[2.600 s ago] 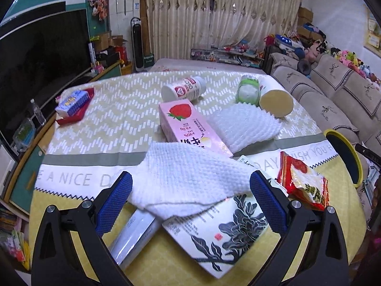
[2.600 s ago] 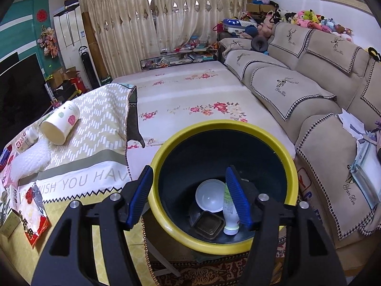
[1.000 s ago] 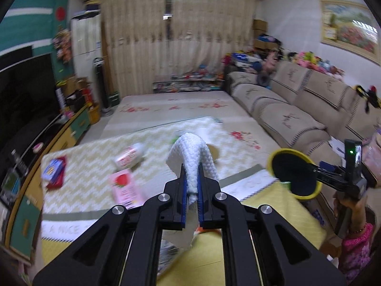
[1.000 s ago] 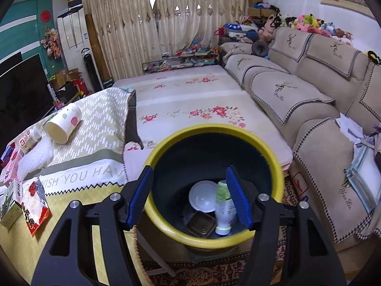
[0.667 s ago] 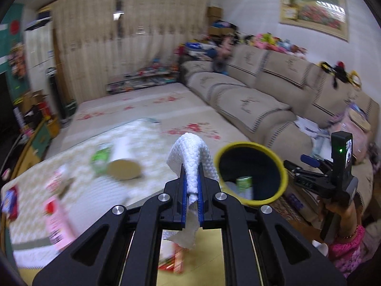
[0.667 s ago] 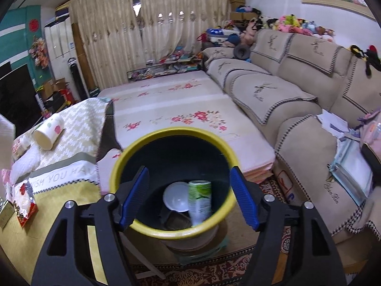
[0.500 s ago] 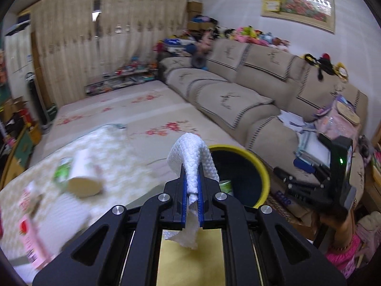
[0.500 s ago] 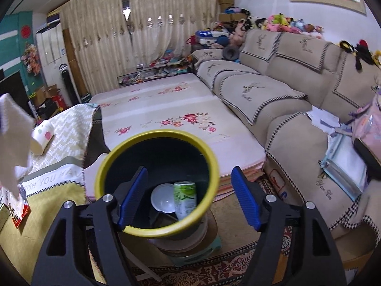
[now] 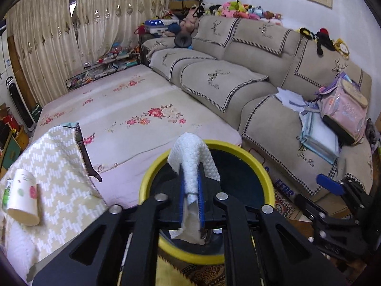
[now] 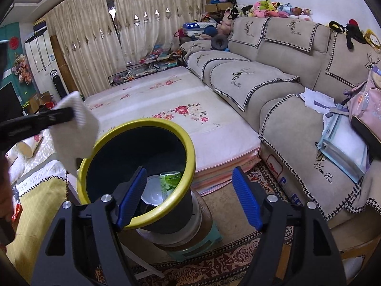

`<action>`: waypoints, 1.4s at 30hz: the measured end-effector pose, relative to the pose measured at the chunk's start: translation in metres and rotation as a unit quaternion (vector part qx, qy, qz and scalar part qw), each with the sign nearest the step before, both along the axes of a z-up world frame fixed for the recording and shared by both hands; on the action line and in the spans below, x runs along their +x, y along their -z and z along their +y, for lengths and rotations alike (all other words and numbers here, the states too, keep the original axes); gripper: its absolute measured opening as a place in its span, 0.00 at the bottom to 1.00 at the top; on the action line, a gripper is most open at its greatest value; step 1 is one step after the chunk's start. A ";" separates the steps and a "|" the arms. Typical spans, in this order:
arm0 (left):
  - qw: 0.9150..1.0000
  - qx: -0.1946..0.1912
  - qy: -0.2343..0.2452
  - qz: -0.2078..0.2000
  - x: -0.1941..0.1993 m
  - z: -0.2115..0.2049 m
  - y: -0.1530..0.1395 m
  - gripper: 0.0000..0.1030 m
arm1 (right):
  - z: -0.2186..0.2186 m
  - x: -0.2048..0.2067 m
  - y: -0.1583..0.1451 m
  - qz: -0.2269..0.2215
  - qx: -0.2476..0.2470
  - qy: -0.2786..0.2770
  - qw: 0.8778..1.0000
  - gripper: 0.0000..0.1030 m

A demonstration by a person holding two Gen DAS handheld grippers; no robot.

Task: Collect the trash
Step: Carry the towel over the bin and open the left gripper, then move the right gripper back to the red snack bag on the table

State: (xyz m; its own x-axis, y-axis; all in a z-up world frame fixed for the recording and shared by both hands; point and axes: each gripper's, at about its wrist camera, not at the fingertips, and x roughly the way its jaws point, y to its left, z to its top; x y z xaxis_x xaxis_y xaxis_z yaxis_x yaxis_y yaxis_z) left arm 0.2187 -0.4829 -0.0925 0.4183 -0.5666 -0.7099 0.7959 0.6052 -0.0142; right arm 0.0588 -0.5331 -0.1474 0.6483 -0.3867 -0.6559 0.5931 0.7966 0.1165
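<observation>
A white textured foam sheet (image 9: pixel 190 147) is pinched between the blue pads of my left gripper (image 9: pixel 191 183). It folds over the fingertips and hangs below them. The jaws are opening, with the pads still on the sheet. It hangs over the mouth of the black bin with a yellow rim (image 9: pixel 262 166). In the right wrist view the sheet (image 10: pixel 76 131) and the left gripper (image 10: pixel 59 116) are over the bin's (image 10: pixel 142 124) left rim. A green can (image 10: pixel 170 181) and a white bowl (image 10: pixel 152 190) lie inside. My right gripper (image 10: pixel 189 183) is open and holds nothing, near the bin's right rim.
The bin stands on a green stool (image 10: pixel 190 245) on a patterned carpet. A beige sofa (image 9: pixel 273 119) with a pink backpack (image 9: pixel 343 112) runs along the right. A flowered mat (image 9: pixel 133 119) lies behind. At left, the table's zigzag cloth (image 9: pixel 54 166) bears a paper cup (image 9: pixel 22 196).
My left gripper has swung right with the sheet, from over the table to over the bin. The right gripper's jaws have widened, and the bin has shifted left in its view.
</observation>
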 end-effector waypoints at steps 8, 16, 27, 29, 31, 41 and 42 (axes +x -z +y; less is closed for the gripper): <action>1.000 0.010 -0.009 0.000 0.005 -0.004 0.017 0.56 | 0.003 0.002 0.001 0.004 0.000 -0.002 1.000 0.68; 1.000 -0.002 -0.014 -0.021 -0.014 0.025 -0.008 0.70 | 0.006 0.000 0.000 0.009 -0.003 -0.002 1.000 0.69; 0.994 -0.051 -0.088 -0.046 -0.043 0.150 -0.050 0.89 | 0.045 0.018 -0.005 0.017 -0.009 -0.064 0.998 0.70; 0.990 -0.059 -0.114 -0.053 -0.048 0.183 -0.057 0.90 | 0.063 0.025 -0.007 0.015 -0.010 -0.091 0.996 0.70; 0.984 -0.073 -0.148 -0.061 -0.053 0.225 -0.064 0.92 | 0.085 0.035 -0.010 0.014 -0.008 -0.126 0.992 0.70; 0.943 -0.063 -0.311 -0.101 -0.091 0.396 -0.066 0.94 | 0.219 0.080 -0.026 0.005 0.010 -0.335 0.942 0.70; 0.939 -0.064 -0.324 -0.098 -0.095 0.412 -0.064 0.94 | 0.231 0.083 -0.028 0.003 0.010 -0.351 0.936 0.70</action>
